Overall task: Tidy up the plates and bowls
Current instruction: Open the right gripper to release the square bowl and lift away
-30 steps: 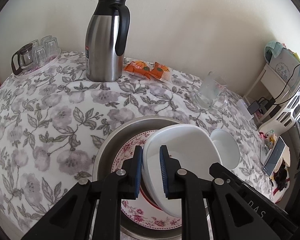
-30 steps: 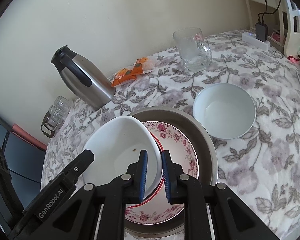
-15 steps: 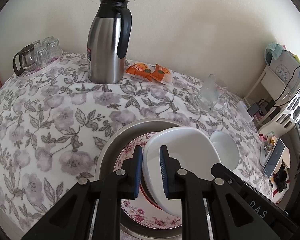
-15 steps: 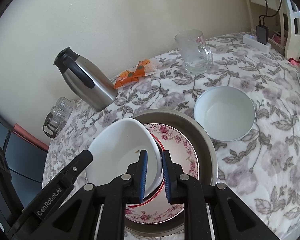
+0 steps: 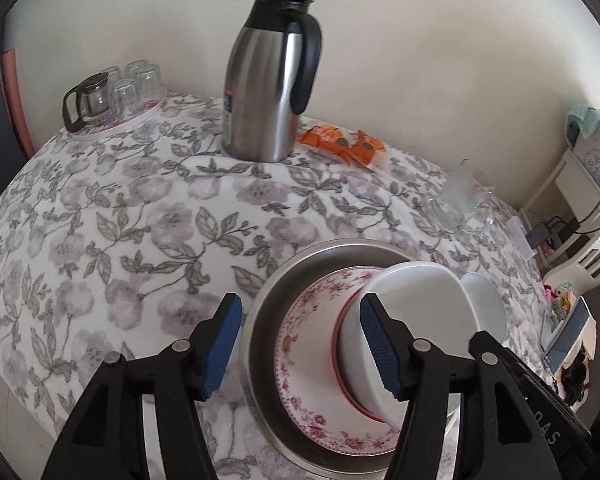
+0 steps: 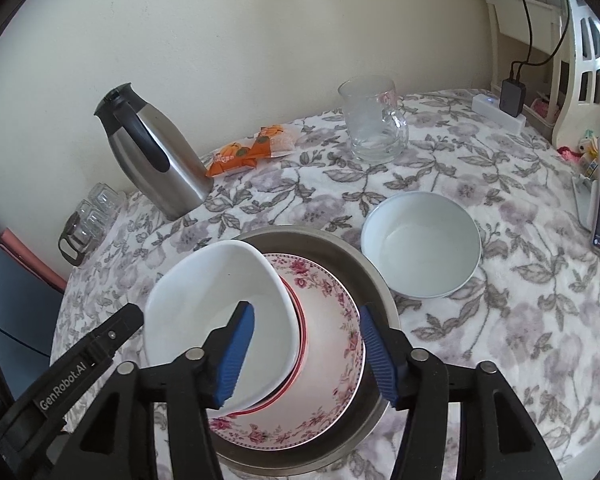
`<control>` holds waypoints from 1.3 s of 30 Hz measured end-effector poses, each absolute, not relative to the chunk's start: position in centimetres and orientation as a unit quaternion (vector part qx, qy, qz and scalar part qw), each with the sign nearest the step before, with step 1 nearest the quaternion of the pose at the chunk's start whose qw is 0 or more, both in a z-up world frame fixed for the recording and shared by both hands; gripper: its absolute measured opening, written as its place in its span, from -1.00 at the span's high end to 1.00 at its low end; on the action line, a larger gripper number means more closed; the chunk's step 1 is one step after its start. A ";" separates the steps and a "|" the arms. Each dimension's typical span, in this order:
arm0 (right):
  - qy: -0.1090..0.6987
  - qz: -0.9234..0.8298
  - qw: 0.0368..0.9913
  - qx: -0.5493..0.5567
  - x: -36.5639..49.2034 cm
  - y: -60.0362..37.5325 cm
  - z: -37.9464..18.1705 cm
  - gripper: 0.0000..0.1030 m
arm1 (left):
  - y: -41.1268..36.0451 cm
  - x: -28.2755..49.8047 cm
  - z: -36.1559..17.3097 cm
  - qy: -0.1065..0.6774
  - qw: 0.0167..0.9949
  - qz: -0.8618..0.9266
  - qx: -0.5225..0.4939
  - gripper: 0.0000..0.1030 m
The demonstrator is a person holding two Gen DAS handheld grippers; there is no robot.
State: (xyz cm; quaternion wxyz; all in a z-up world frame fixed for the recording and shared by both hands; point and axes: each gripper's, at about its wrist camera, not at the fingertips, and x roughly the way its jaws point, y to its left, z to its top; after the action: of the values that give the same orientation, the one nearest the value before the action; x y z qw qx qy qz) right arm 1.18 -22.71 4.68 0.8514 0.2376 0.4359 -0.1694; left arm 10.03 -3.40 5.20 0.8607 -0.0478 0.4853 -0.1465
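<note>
Both tongs are opening, pads clear of the white bowl (image 6: 220, 312); it sits on the floral plate (image 6: 332, 320) in the steel basin (image 6: 376, 280), between left tongs (image 5: 300, 348) and right tongs (image 6: 306, 354); a second bowl (image 6: 420, 244) beyond, right.

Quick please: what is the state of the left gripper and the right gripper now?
Left gripper: jaws opening, holding nothing.
Right gripper: jaws opening, astride the white bowl rim, not gripping it.
</note>
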 end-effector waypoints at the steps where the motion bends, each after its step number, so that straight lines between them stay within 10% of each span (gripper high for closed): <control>1: 0.437 -0.170 0.851 0.237 1.2 -22.7 4.6 -0.33 | -3.2 10.2 5.0 0.489 0.860 -0.141 -0.048 -0.35; 39: 0.442 -0.175 0.849 0.229 0.6 -23.0 5.1 -1.00 | -1.7 10.0 5.8 0.479 0.873 -0.085 -0.034 -0.84</control>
State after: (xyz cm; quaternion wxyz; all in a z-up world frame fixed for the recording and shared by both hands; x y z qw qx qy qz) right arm 0.65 -23.00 5.11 0.8492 0.2289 0.4423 -0.1753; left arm 10.02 -1.73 5.78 0.8733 -0.0343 0.4786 -0.0847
